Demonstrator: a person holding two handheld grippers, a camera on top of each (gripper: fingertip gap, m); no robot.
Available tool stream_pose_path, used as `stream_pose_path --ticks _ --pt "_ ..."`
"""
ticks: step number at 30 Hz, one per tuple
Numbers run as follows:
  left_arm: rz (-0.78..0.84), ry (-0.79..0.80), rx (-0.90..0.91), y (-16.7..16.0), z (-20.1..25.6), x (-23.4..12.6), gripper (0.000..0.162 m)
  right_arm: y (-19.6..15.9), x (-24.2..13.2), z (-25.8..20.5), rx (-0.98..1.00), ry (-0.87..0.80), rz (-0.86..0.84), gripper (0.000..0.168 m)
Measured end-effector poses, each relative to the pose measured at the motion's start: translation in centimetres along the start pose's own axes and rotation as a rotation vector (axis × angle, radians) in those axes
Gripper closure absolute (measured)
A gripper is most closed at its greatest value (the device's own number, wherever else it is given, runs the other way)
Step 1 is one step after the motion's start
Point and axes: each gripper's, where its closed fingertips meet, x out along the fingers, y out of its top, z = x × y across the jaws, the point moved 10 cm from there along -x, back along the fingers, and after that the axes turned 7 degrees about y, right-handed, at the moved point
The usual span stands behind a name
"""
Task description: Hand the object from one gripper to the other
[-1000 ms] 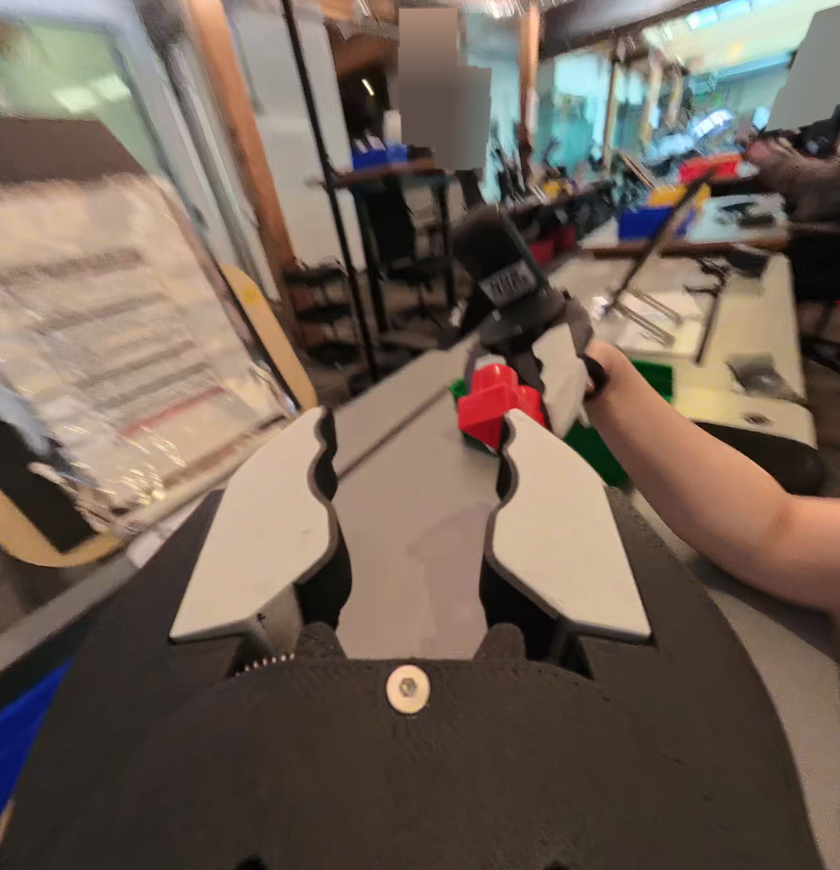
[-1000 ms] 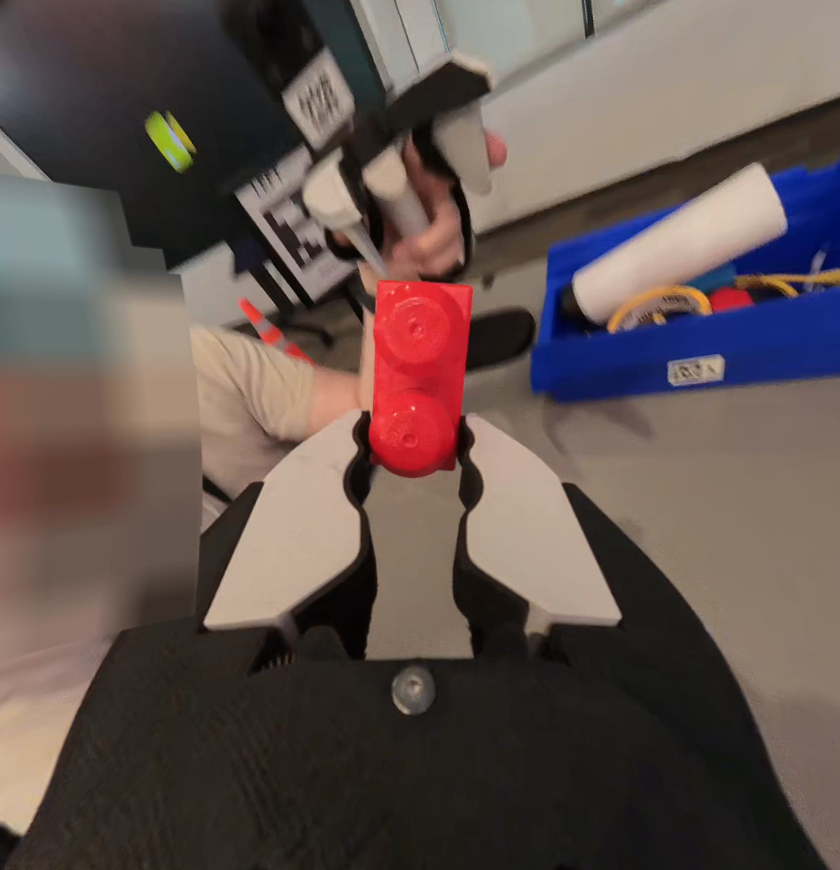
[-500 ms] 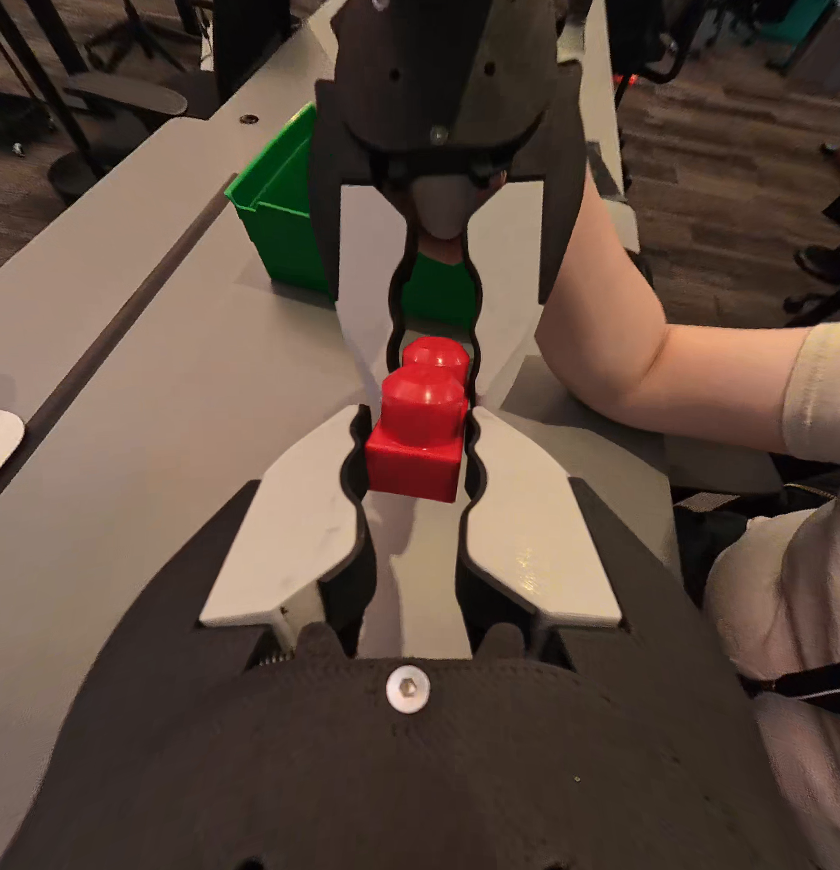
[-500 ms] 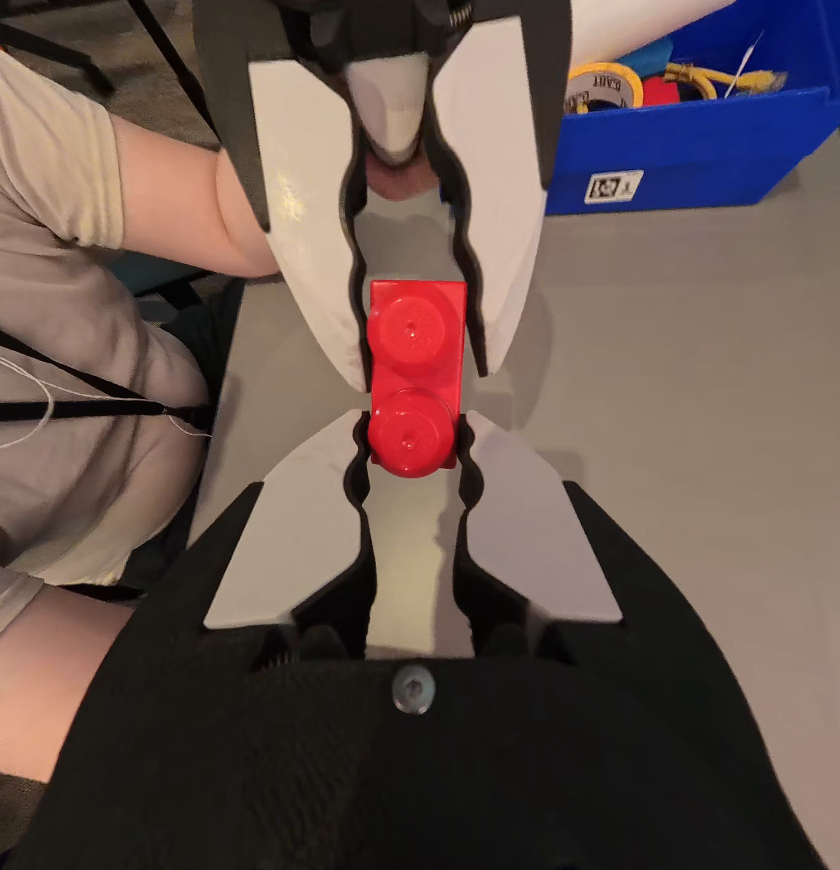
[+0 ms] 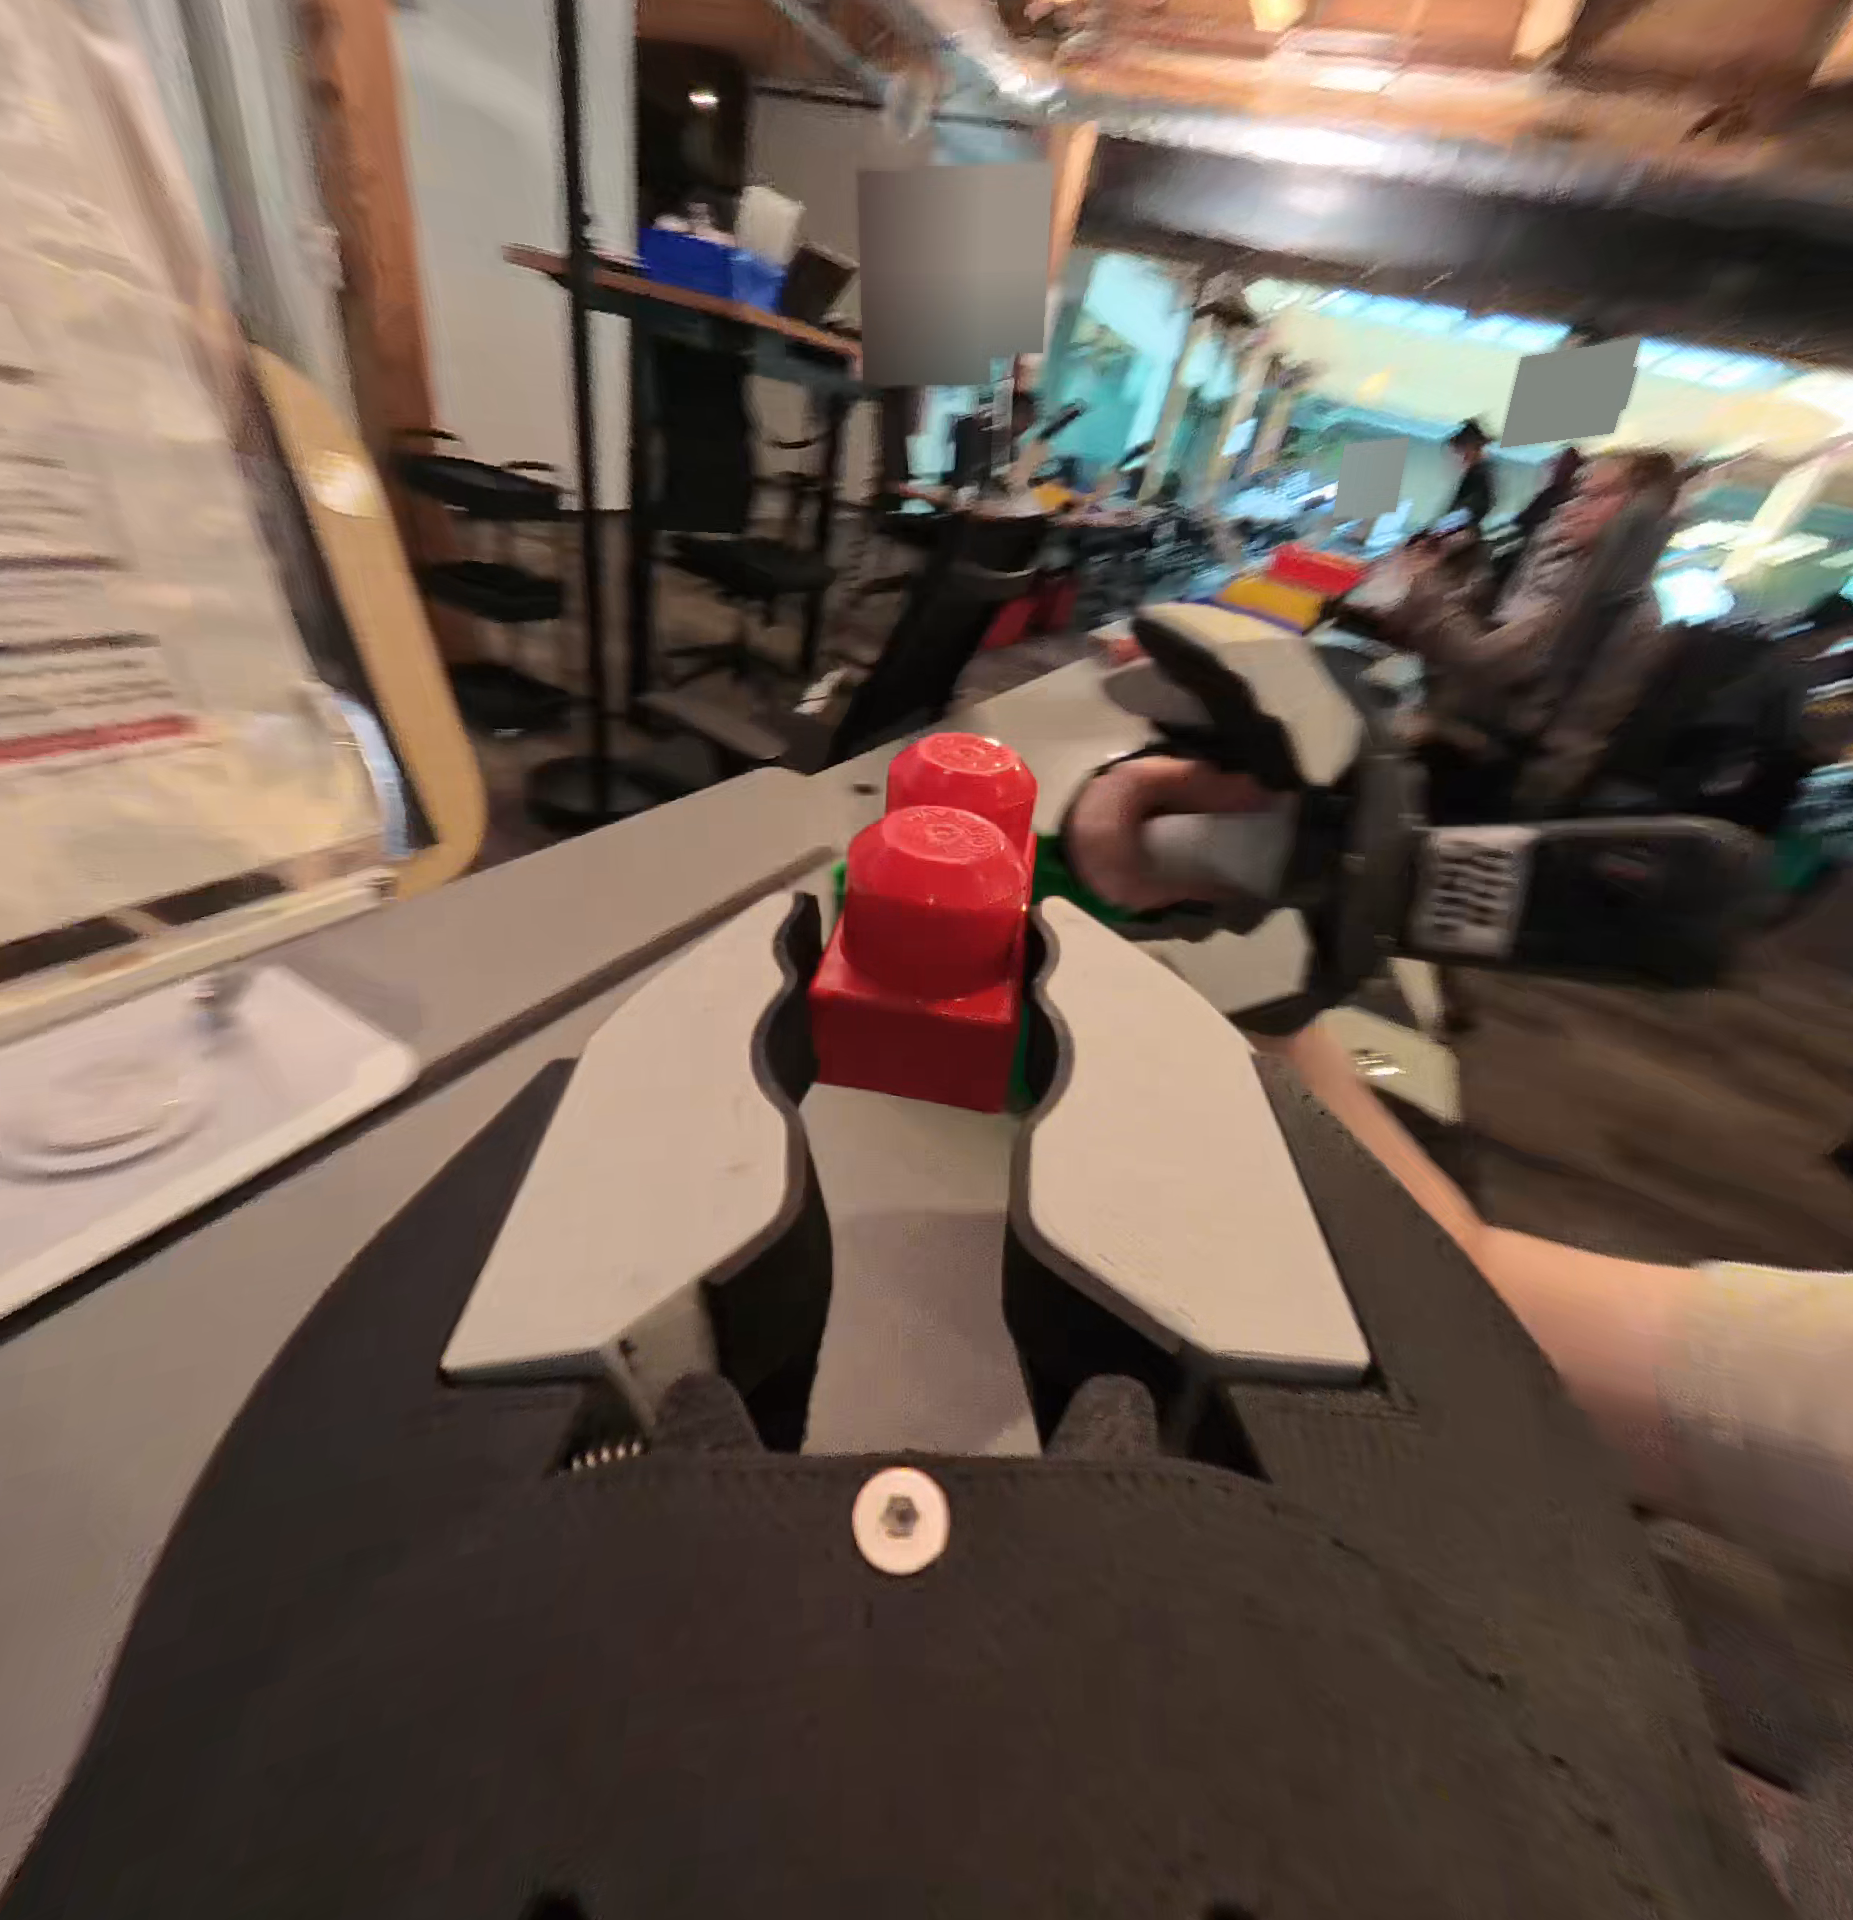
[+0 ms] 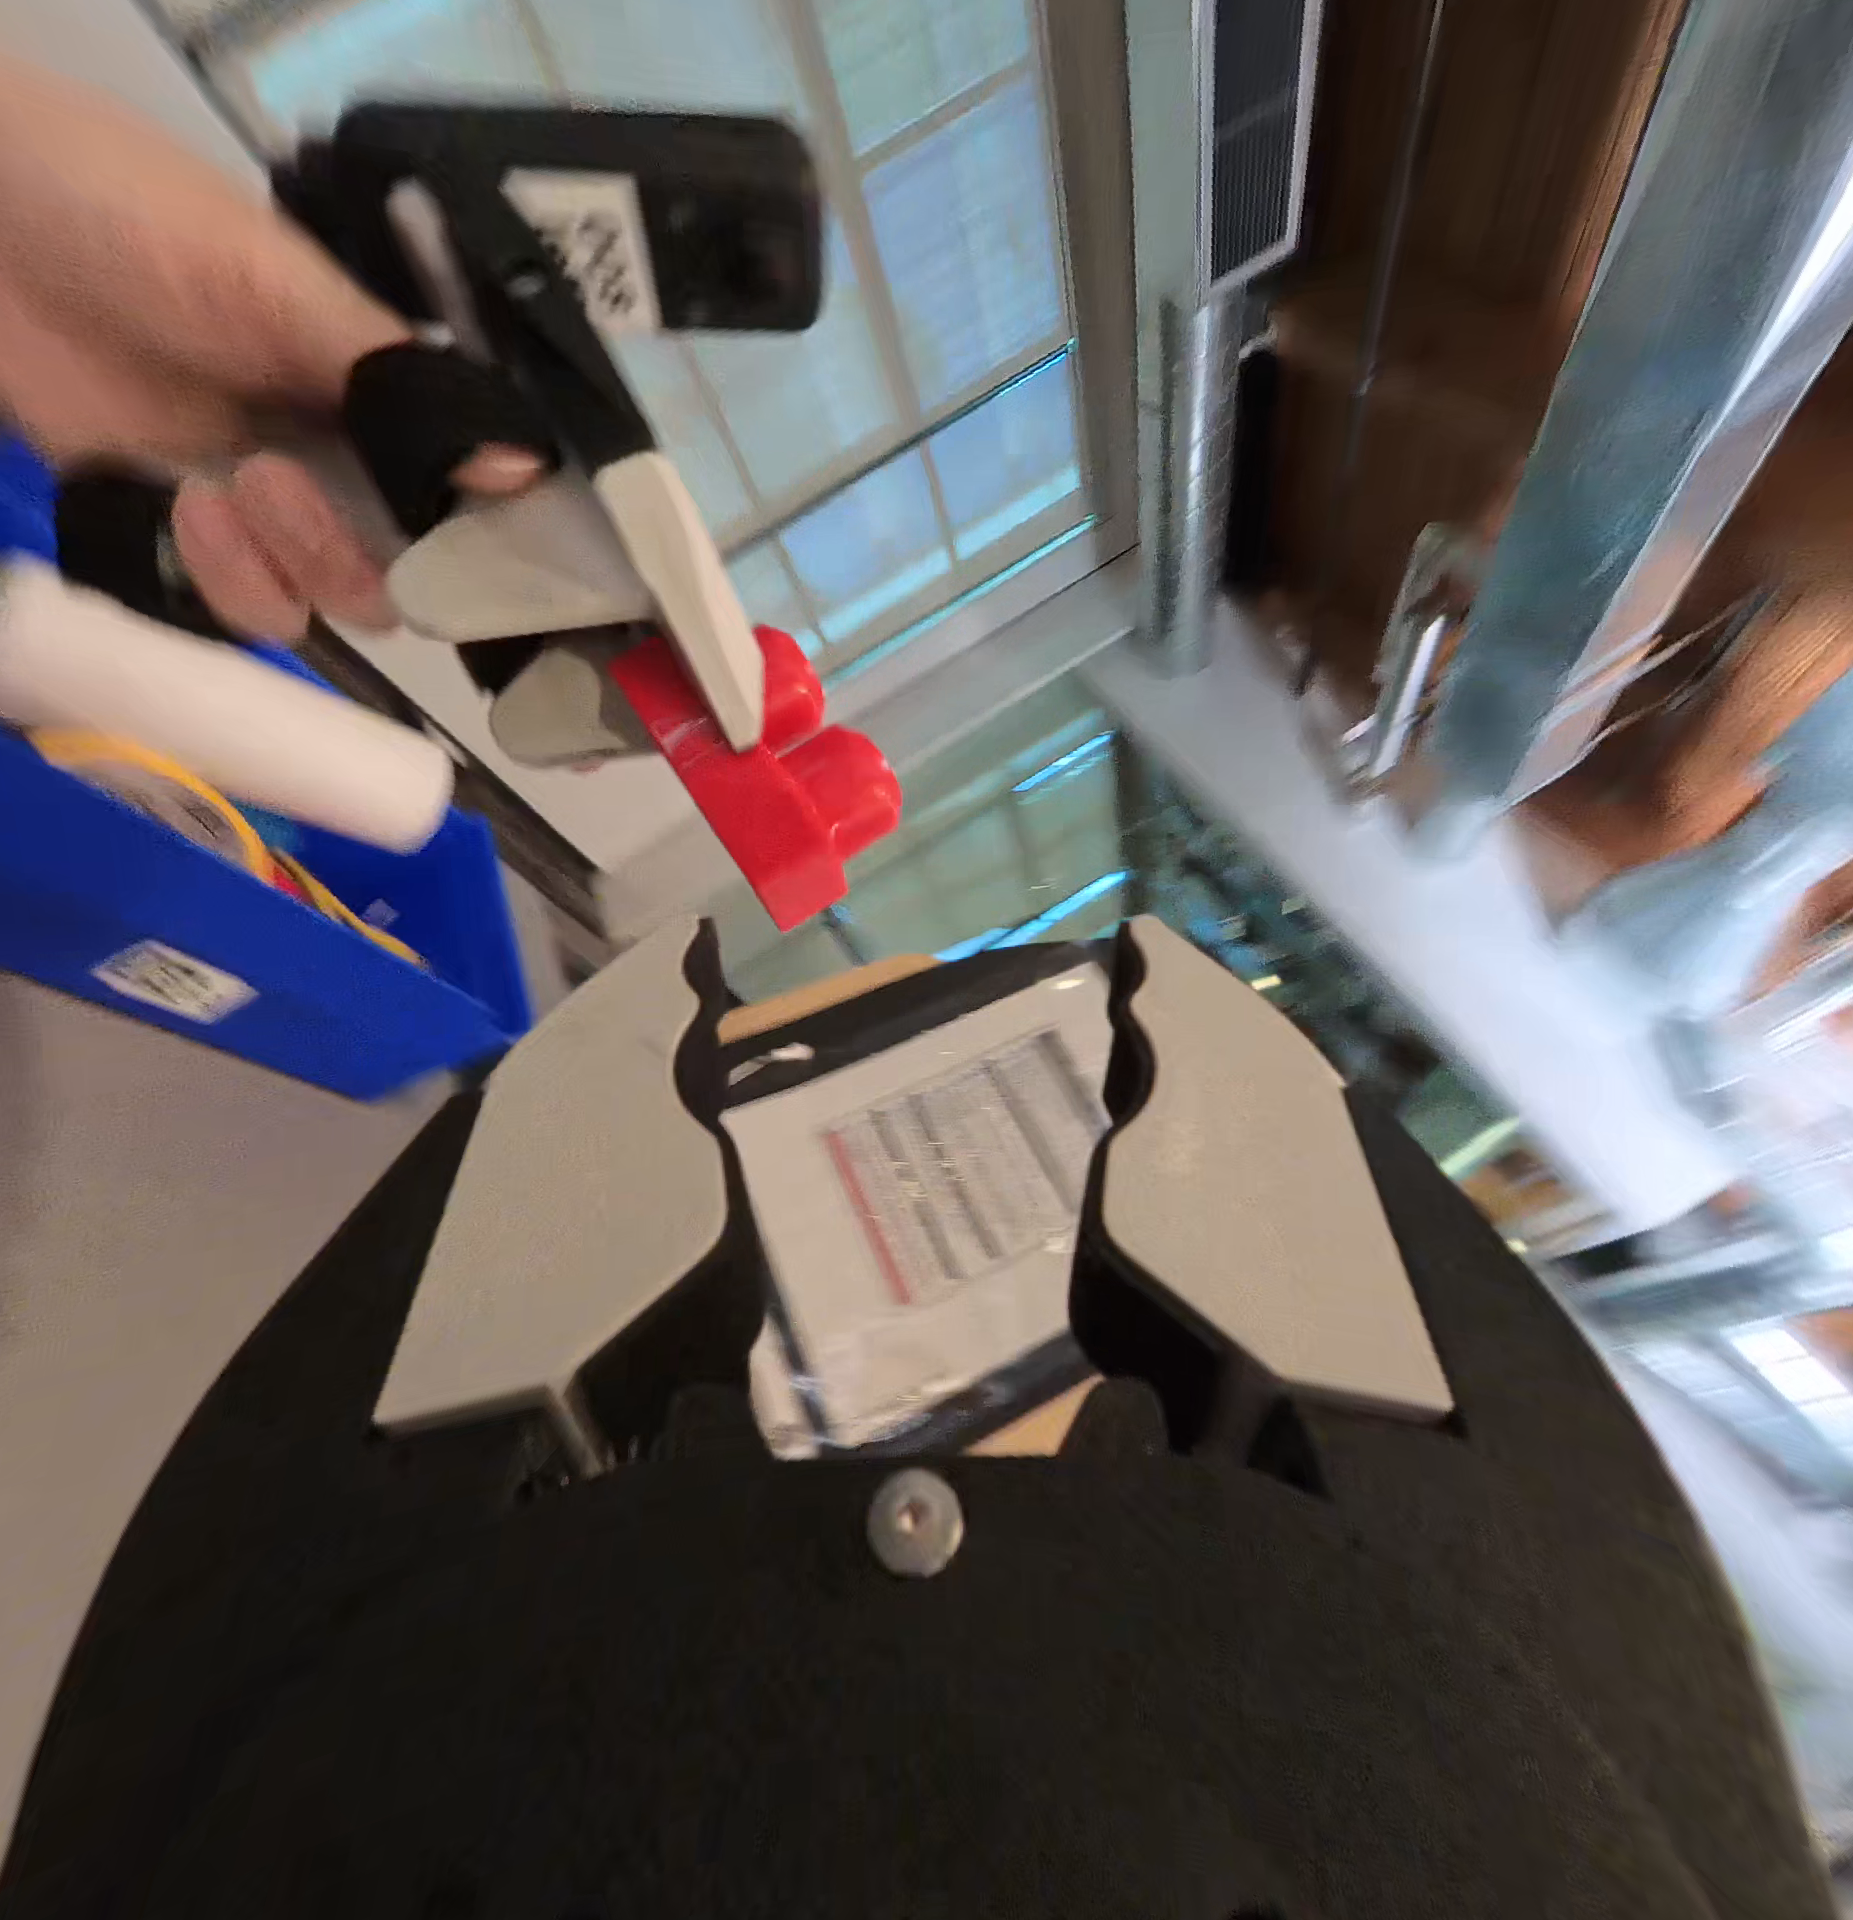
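Note:
A red two-stud toy brick sits clamped between the fingers of my left gripper, held above the grey table. The right wrist view shows the same brick in the left gripper, up and to the left of my right gripper. My right gripper is open and empty, its fingers wide apart, just below the brick. In the left wrist view the right gripper shows to the right, off the brick, held by a hand.
A green bin stands on the table behind the brick. A blue bin with a white roll and cables is at the left of the right wrist view. A framed sheet on a stand is at the left.
Both grippers held the brick half a second ago. My right gripper has opened and drawn back. The left gripper keeps the brick and has lifted away with it.

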Motion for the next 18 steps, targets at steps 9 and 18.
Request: stream_pose_path --ticks 9,18 --pt "-0.057 0.151 0.136 -0.2 1.8 0.3 0.125 1.8 3.3 -2.9 -0.289 -0.034 -0.297 0.104" --pt "-0.085 0.171 0.267 -0.8 3.2 1.3 0.106 0.6 3.8 -2.7 -0.196 -0.041 -0.332 0.127"
